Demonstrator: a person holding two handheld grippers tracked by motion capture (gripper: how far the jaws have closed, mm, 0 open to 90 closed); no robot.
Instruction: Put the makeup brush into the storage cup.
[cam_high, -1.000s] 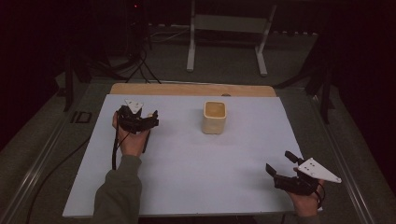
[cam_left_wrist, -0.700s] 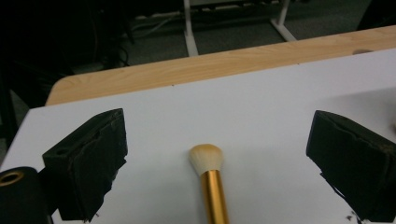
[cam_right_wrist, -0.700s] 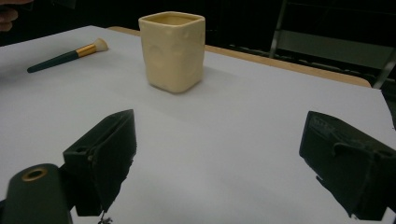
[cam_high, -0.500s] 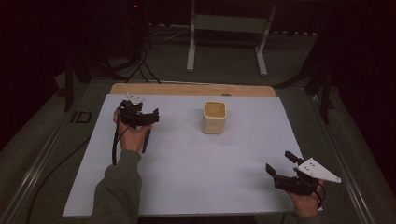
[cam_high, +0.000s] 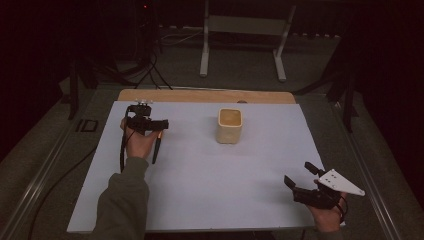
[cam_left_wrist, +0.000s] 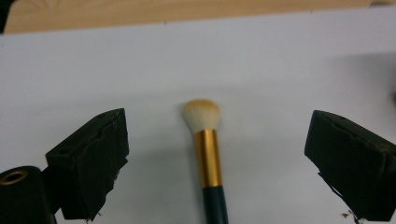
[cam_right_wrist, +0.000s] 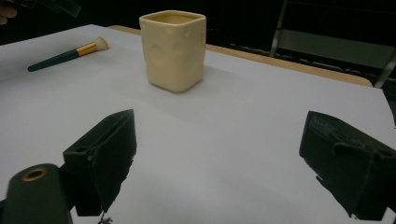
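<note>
A makeup brush (cam_left_wrist: 208, 158) with cream bristles, a gold ferrule and a dark green handle lies flat on the white table (cam_high: 210, 175). My left gripper (cam_left_wrist: 217, 140) hovers over it, open, one jaw on each side and neither touching. In the high view the left gripper (cam_high: 150, 124) is at the back left, with the brush handle (cam_high: 156, 147) sticking out toward me beneath it. A cream square cup (cam_high: 230, 125) stands upright at mid-table. My right gripper (cam_high: 299, 175) is open at the front right, holding nothing. In its view the right gripper (cam_right_wrist: 215, 135) points at the cup (cam_right_wrist: 173, 49) and the brush (cam_right_wrist: 65, 53).
A wooden board edge (cam_high: 205, 96) runs along the table's far side. Beyond it on the dark floor are a white metal stand (cam_high: 242, 30) and cables (cam_high: 145, 70). A black cable (cam_high: 121, 150) hangs from the left gripper along the sleeve.
The left gripper has tipped forward and down over the brush, hiding its grey top plate. The right gripper, the cup and the brush have stayed put.
</note>
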